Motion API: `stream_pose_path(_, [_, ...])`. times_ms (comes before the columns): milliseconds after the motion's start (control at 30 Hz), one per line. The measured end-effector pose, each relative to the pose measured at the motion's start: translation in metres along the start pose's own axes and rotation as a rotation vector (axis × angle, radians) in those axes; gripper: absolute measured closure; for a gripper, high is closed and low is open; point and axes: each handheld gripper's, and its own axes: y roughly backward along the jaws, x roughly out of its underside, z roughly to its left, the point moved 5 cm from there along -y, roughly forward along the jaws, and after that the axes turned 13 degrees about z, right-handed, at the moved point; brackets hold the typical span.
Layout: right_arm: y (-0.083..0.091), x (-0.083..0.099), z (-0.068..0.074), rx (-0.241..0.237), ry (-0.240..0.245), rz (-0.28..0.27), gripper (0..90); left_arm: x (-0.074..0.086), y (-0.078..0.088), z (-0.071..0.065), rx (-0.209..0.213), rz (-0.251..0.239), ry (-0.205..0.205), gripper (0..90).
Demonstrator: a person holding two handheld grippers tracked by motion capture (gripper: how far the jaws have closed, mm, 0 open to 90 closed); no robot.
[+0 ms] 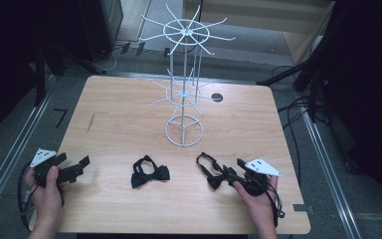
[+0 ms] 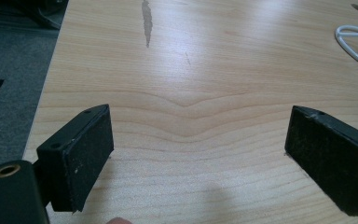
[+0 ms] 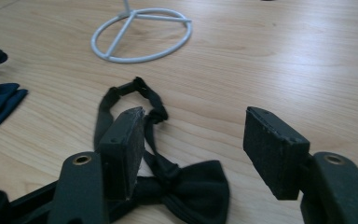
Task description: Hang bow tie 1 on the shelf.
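A black bow tie point(image 3: 186, 189) is seen lying flat at the near right of the counter point(image 1: 129, 114), between the parted fingers point(image 3: 121, 149) of the right gripper point(image 3: 193, 154), ungripped. The left gripper point(image 2: 198, 154) is held wide over bare wood at the near left.

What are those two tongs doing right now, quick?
Left tongs: open, nothing between them, bare table below.
Right tongs: open over a black bow tie, not gripping it.
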Motion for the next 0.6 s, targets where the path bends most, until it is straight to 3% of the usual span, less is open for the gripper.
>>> stream_pose_path(133, [-0.006, -0.005, 0.014, -0.020, 0.018, 0.004, 39.1, 0.000, 0.000, 0.000, 0.000, 0.000, 0.000, 8.2])
stream_pose_path(433, [-0.011, -0.015, 0.031, -0.045, 0.039, -0.002, 38.7, 0.000, 0.000, 0.000, -0.001, 0.000, -0.001, 8.2])
stream_pose_path(600, [-0.017, -0.023, 0.050, -0.069, 0.062, 0.002, 38.4, 0.000, 0.000, 0.000, 0.000, 0.000, -0.001, 8.2])
